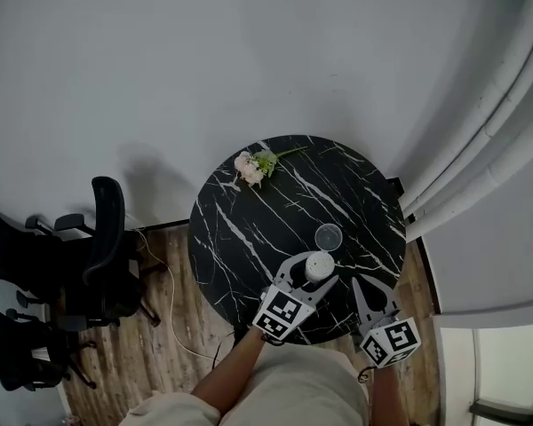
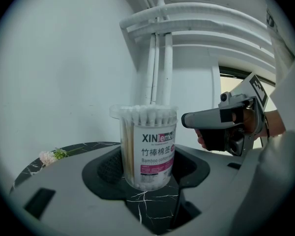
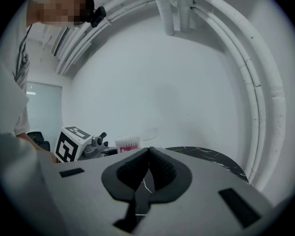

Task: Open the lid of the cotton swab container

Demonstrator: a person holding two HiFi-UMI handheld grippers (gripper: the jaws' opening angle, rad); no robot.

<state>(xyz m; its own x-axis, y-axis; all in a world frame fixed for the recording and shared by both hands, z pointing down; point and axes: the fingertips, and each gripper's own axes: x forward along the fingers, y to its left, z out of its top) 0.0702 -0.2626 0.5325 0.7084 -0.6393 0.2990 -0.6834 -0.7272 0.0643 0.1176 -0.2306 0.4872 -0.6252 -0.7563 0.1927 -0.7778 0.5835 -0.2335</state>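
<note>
Head view: clear lid (image 1: pixel 328 236) already off, lying on marble table (image 1: pixel 240 229) just beyond cotton swab container (image 1: pixel 320 263); left gripper (image 1: pixel 316 271) pinching container; right gripper (image 3: pixel 148 152) pressed together, empty. Seemingly only release left.

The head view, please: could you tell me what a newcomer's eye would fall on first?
The black marble table stands out, with the left claw shut on a tub of cotton swabs near its front edge. A clear lid lies just beyond the tub, and a pink flower at the far left rim.
</note>
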